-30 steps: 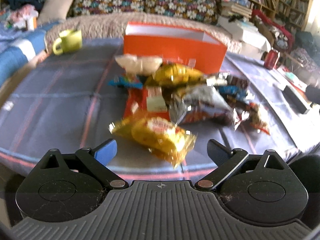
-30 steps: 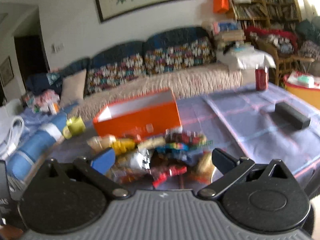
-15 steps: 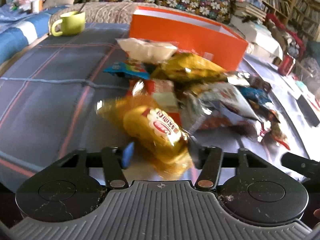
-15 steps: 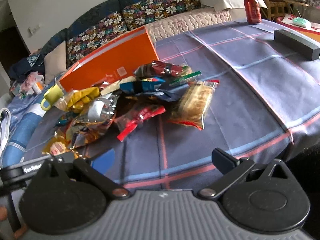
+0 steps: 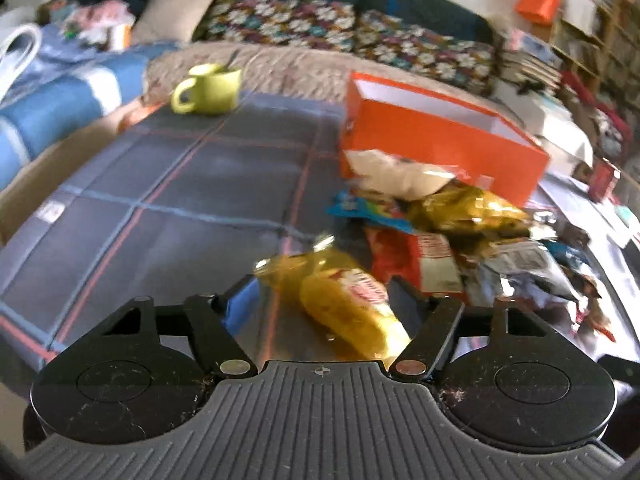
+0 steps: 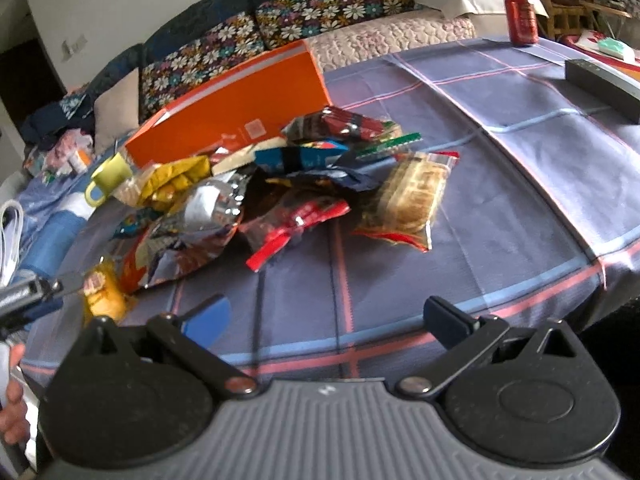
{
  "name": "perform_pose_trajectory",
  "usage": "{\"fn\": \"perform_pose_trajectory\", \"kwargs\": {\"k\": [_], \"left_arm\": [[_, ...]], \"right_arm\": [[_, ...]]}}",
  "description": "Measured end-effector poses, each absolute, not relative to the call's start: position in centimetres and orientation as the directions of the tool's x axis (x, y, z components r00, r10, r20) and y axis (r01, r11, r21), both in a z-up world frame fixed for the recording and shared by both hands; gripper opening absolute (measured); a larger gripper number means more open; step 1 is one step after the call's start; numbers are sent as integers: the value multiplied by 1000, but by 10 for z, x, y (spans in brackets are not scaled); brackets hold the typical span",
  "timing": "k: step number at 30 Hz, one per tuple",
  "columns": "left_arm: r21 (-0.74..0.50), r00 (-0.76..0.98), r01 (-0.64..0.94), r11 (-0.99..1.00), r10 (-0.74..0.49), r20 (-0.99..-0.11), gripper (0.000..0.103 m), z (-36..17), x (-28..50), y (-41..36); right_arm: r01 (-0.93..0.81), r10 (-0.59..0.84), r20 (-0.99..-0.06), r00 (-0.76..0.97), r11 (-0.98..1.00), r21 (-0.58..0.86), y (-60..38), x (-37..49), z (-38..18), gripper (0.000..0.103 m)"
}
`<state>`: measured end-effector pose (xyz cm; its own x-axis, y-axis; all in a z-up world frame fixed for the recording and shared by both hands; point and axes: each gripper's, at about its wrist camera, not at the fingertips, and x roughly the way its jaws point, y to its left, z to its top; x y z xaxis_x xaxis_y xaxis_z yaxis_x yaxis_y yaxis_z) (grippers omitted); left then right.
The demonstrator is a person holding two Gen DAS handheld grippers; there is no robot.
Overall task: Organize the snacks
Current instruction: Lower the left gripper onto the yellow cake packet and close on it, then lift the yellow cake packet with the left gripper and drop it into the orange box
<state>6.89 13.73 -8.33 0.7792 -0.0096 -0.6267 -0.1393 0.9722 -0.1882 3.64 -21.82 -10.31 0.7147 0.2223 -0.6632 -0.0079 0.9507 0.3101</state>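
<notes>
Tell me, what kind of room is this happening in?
Most likely a lived-in home living room. A sofa with floral cushions runs behind the cloth-covered table, crowded bookshelves fill one side, and a green mug and a soda can stand on the table.

Left gripper (image 5: 320,292) grips a yellow snack packet (image 5: 344,300); orange box (image 5: 432,140) sits far right behind snack pile (image 5: 472,236).
</notes>
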Motion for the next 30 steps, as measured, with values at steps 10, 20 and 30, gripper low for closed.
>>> {"fn": "perform_pose_trajectory", "kwargs": {"k": [10, 20, 30], "left_arm": [[-293, 758, -156, 943, -76, -648, 77, -78, 64, 138], [-118, 688, -180, 977, 39, -725, 15, -103, 90, 113], [-115, 689, -188, 975, 48, -723, 42, -107, 96, 128]], "right_arm": [[20, 207, -646, 734, 945, 326, -228, 34, -100, 103], [-97, 259, -585, 768, 951, 293, -221, 59, -82, 103], [-286, 398, -537, 744, 916, 283, -156, 109, -73, 103]]}}
